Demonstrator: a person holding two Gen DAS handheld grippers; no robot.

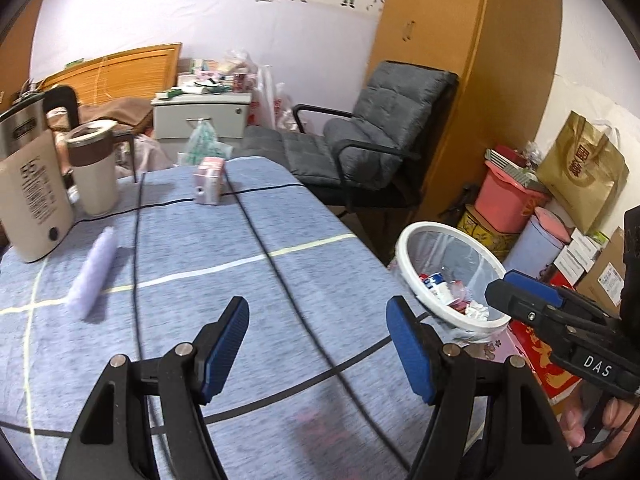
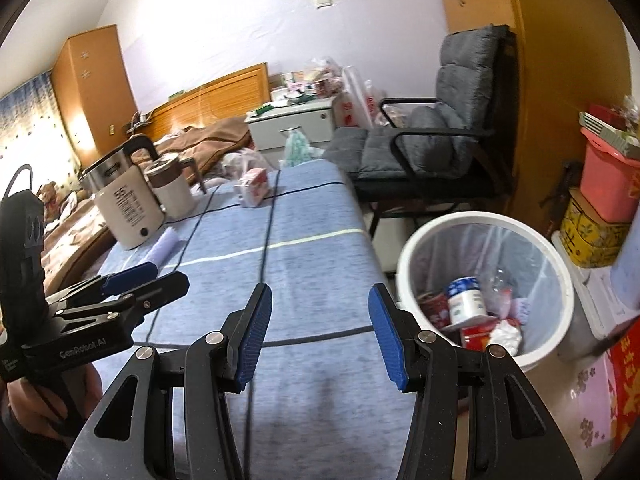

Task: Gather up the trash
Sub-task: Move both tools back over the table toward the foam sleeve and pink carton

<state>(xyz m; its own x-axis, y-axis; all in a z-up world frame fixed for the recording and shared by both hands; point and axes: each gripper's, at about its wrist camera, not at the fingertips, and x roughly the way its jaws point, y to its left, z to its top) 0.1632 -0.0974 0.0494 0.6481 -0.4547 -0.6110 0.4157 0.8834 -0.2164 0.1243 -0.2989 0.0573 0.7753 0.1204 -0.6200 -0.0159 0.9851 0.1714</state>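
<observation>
A blue-clothed bench (image 1: 280, 280) carries a soft, light lavender wad (image 1: 93, 274); pinch mid-length. Left hand-held gripper (image 1: 318, 346) and right hand-held gripper (image 2: 320, 334) gape empty.

Left wrist view low and close over the bench (image 1: 280, 280), facing along its length, right wrist view likewise, nearer the bin (image 2: 416, 248), both sharing bench, kettle (image 1: 28, 200), armchair (image 2: 460, 128)

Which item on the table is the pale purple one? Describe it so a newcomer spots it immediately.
Start at the blue striped tablecloth and go to its left side, where the cream kettle and cream tumbler stand. Just in front of the kettle lies the lilac roll. Unlike the upright vessels and the pink carton farther back, it is soft-looking, lying flat, and slender.
</observation>
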